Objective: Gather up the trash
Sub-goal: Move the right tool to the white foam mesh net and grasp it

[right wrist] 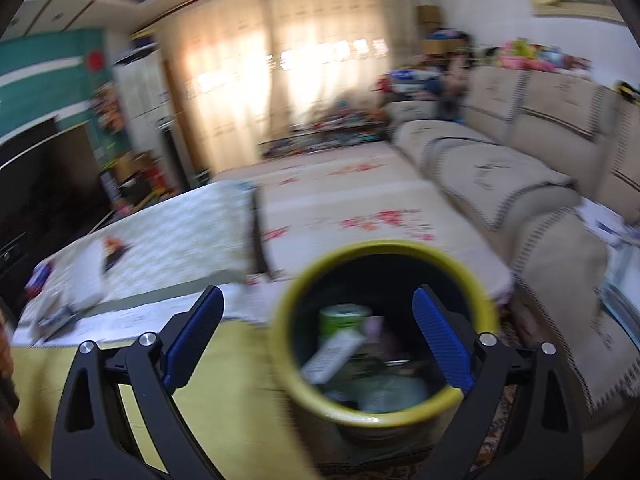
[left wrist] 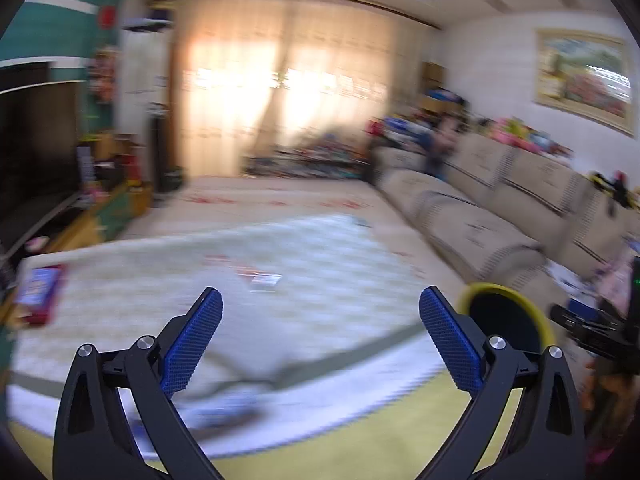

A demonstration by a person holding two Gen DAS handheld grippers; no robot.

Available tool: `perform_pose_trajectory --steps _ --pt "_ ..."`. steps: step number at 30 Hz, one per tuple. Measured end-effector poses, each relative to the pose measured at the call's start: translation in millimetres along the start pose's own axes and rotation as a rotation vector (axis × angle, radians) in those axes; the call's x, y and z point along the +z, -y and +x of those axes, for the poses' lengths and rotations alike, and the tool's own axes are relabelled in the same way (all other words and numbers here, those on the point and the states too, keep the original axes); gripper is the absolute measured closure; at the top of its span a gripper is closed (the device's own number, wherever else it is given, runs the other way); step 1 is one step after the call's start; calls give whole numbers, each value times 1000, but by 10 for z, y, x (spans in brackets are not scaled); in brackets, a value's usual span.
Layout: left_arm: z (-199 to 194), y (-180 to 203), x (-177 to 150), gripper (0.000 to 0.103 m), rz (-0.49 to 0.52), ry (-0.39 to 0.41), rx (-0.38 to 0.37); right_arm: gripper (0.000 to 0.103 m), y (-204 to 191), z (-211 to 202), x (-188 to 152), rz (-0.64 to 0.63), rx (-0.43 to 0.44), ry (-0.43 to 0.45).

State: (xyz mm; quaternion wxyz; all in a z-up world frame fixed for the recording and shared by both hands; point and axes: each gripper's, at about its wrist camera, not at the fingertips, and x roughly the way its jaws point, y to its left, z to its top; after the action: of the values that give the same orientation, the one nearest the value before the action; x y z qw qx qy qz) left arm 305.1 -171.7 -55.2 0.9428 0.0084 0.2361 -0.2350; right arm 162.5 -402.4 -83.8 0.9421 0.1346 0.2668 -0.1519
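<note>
- The trash bin (right wrist: 384, 328) fills the lower centre of the right wrist view: a round dark container with a yellow rim, blurred.
- Inside lie a green-and-white can (right wrist: 345, 316), a flat white packet (right wrist: 332, 354) and other litter too smeared to name.
- The right gripper (right wrist: 318, 336) is spread wide, gripping nothing; its right finger overlaps the bin's rim.
- The left gripper (left wrist: 320, 340) is spread wide and empty, over a pale tabletop (left wrist: 160, 280).
- In the left wrist view, the bin (left wrist: 506, 320) sits at lower right.
</note>
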Motion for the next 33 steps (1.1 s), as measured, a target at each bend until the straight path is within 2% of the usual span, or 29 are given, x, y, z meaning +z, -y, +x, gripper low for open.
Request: perform_pose_trajectory --steps 3,7,10,12,17,20,24,27,29,30,32,33 --pt "-167 -634 -27 5 -53 29 118 12 -514 165 46 -63 121 -47" --pt "-352 -1260 -127 5 -114 69 256 12 -1154 380 129 -153 251 -101" --pt "-415 -1627 -247 5 -178 104 315 12 -1660 587 210 -226 364 -160" --pt "-372 -1736 -309 5 -178 92 357 13 -1969 713 257 -295 404 -178" --pt "-300 -1770 -349 5 -229 76 337 22 -2628 1144 237 -480 456 -274" --pt "-295 -1726 -393 5 -236 78 339 23 -2792 1457 127 -506 445 -353" --pt "-275 -1723 -418 5 -246 87 338 24 -2918 1565 7 -528 444 -364" --pt "-236 -1715 -437 5 -254 72 332 42 -2938 1590 -29 -527 455 -369" --pt "-227 -1729 -446 5 -255 66 329 66 -2946 1598 -19 -519 480 -367" --pt "-230 -1716 -441 5 -256 66 328 69 -2939 1579 -17 -514 485 -359" --pt "-234 -1709 -444 5 -255 74 328 85 -2920 1536 2 -521 479 -336" --pt "-248 -1696 -430 5 -254 76 329 86 -2904 1507 10 -524 475 -324"
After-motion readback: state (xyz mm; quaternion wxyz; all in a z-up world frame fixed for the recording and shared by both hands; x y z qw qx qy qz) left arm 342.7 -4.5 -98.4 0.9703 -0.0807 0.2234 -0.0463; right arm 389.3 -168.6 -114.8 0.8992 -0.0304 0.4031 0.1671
